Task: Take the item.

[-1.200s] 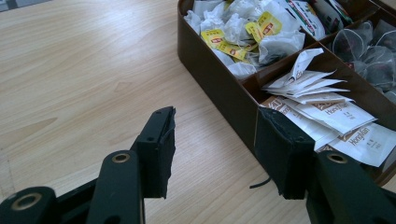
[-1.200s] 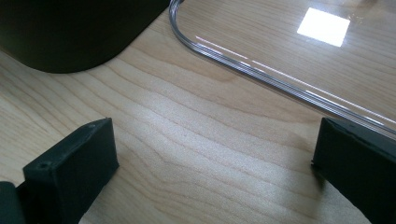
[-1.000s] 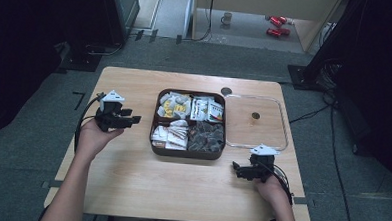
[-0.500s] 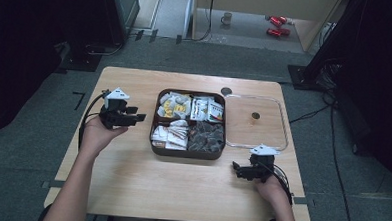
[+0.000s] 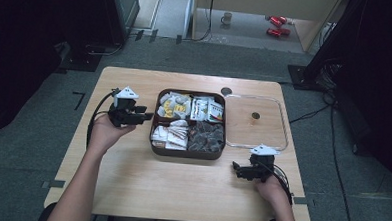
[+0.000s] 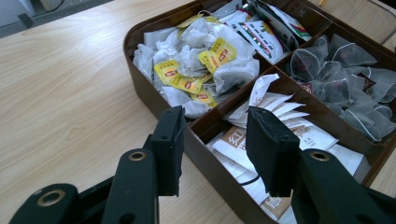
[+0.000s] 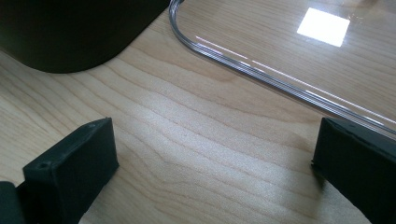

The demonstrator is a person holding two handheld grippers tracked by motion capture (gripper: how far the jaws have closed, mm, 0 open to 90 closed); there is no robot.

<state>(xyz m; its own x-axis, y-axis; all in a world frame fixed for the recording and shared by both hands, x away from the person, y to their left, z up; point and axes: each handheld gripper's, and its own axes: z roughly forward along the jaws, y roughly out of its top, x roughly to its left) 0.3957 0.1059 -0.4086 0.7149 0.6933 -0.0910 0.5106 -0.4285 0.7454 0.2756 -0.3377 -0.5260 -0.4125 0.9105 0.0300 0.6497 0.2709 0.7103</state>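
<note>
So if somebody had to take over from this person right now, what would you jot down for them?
Left gripper: open, holding nothing, at the left edge of the brown box, pointed at its tea bags and paper packets.
Right gripper: open, holding nothing, low over the table near the box's front right corner.
Clear lid: off, flat on the table to the right of the box.
Done: box is open.
Left: nothing picked yet; closing the box probably comes later.
</note>
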